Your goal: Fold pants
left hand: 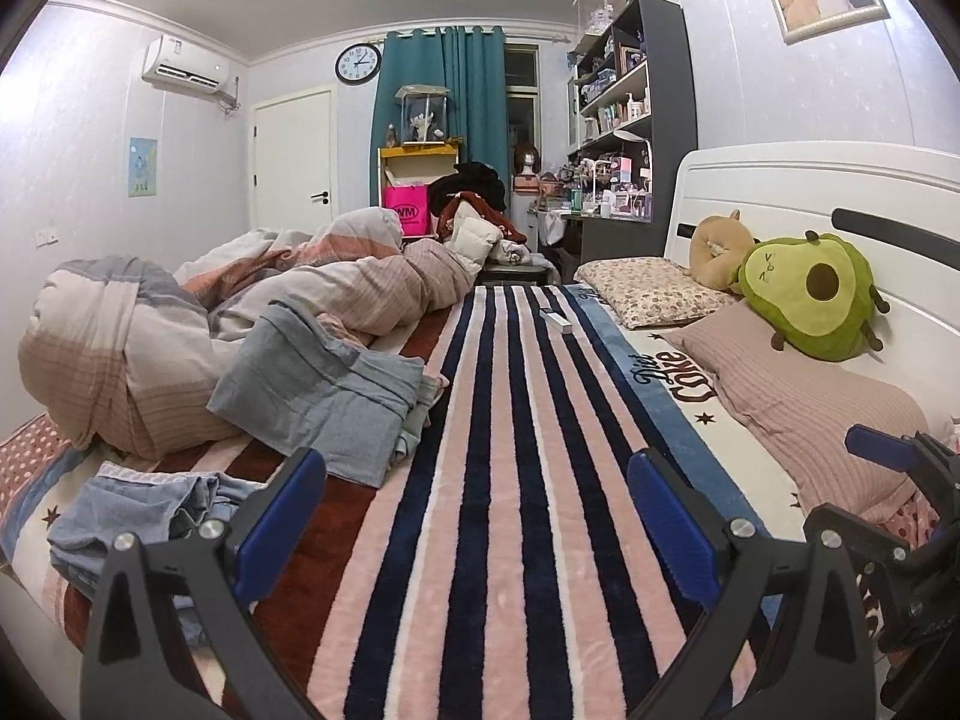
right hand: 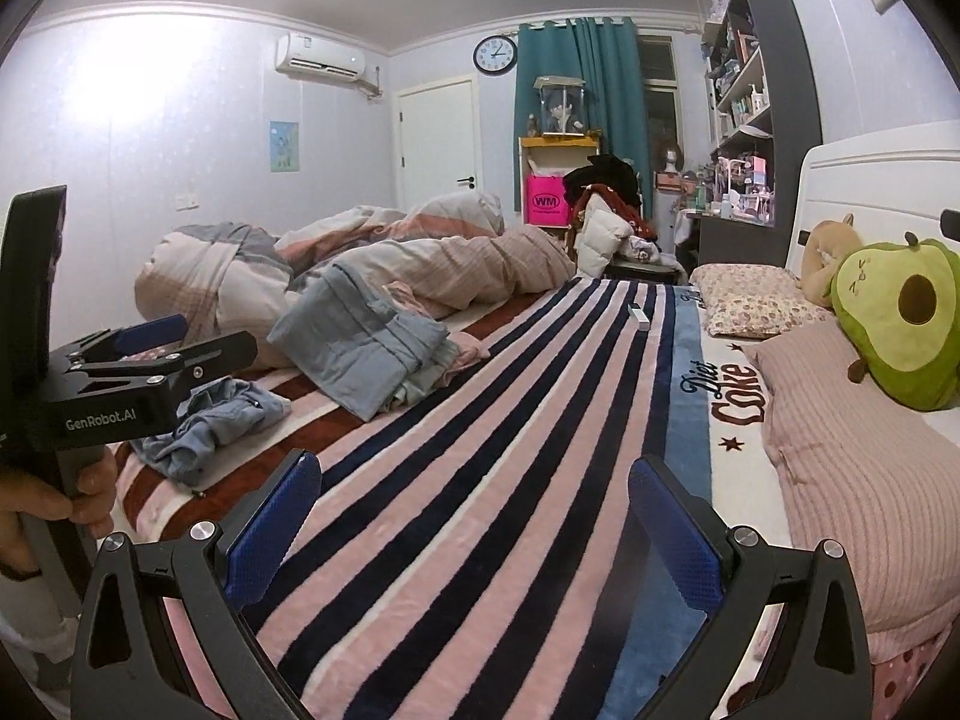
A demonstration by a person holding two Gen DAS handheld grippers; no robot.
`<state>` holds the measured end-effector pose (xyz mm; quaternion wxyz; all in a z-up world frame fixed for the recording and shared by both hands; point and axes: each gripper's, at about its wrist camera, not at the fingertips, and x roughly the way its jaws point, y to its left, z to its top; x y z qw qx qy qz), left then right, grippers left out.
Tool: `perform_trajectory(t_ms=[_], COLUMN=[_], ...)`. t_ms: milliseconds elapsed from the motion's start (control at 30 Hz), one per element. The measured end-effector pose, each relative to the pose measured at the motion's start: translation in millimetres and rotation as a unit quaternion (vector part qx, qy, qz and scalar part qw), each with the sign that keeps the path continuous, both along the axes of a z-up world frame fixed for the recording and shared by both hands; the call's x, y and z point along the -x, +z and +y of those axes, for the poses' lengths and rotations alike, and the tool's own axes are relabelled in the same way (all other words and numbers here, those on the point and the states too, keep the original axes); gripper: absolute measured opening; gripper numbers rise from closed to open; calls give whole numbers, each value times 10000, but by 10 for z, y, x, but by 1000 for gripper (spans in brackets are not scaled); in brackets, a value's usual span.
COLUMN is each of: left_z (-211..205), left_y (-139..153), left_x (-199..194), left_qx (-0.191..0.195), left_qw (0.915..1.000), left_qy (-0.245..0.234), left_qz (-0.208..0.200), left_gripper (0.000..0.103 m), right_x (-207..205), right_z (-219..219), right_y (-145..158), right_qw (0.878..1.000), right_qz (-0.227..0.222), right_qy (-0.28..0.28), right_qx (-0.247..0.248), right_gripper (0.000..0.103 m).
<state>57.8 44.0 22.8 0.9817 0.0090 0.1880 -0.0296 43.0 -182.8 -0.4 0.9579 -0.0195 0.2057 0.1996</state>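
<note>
Both grippers hang low over the striped blanket (left hand: 498, 480), and neither has anything between its blue pads. At far left the crumpled denim pants (left hand: 138, 516) lie in a heap on the blanket near the bed's edge, just beside the left gripper (left hand: 474, 516), whose jaws stand wide apart, holding and touching nothing. Further back lies a loosely folded pile of grey-blue clothes (left hand: 324, 384) against the bunched duvet (left hand: 120, 348). The step in hand appears to be the first reach, since the pants are not yet spread out. To do it well, each gripper should probably pinch one end of the waistband, lift the heap clear, and drag it onto the bare stripes at centre where there is room to lay the legs flat. The right gripper (right hand: 474, 516) is likewise fully open and empty, over the blanket beside the ribbed pink pillow (right hand: 864, 480).
</note>
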Motion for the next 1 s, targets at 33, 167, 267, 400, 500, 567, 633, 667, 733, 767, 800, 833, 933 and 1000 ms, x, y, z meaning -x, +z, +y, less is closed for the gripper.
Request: perform_trajectory(t_ms=[33, 167, 267, 400, 500, 567, 633, 667, 733, 767, 800, 833, 933, 1000], left_z=[-3, -18, -27, -44, -53, -74, -95, -101, -106, -105, -108, -112, -113, -106], left_y=[2, 1, 1, 2, 4, 3, -1, -4, -7, -4, -4, -4, -4, -4], left_x=[5, 14, 20, 23, 27, 31, 36, 42, 39, 33, 32, 32, 32, 30], left_qx=[7, 11, 9, 7, 7, 12, 11, 13, 21, 25, 27, 27, 25, 24], left_qw=[10000, 10000, 10000, 10000, 10000, 10000, 10000, 10000, 10000, 10000, 10000, 10000, 10000, 10000], left_qy=[-6, -8, -10, -11, -17, -30, -50, -64, -84, -88, -88, -89, -84, -86], left_qz=[-6, -9, -5, 0, 0, -3, -5, -9, -6, 1, 4, 5, 2, 2], left_gripper=[100, 100, 100, 100, 100, 100, 100, 100, 100, 100, 100, 100, 100, 100], right_x=[1, 4, 4, 6, 3, 4, 11, 13, 15, 14, 15, 20, 20, 18], right_z=[-1, -1, -1, -6, 6, 15, 27, 32, 52, 58, 63, 72, 72, 72], right_y=[1, 7, 7, 17, 17, 19, 14, 10, -5, -12, -15, -21, -21, -26], right_qw=[10000, 10000, 10000, 10000, 10000, 10000, 10000, 10000, 10000, 9999, 9999, 9999, 9999, 9999], right_qz=[-1, 0, 5, -10, -14, -15, -8, 8, 50, 62, 69, 73, 73, 66], right_qy=[-4, 3, -1, -1, 10, 15, 18, 23, 31, 32, 31, 25, 22, 17], right_qx=[1, -1, -6, -22, -31, -32, -34, -44, -72, -77, -76, -74, -87, -88], right_gripper=[102, 102, 102, 102, 102, 102, 102, 102, 102, 102, 102, 102, 102, 102])
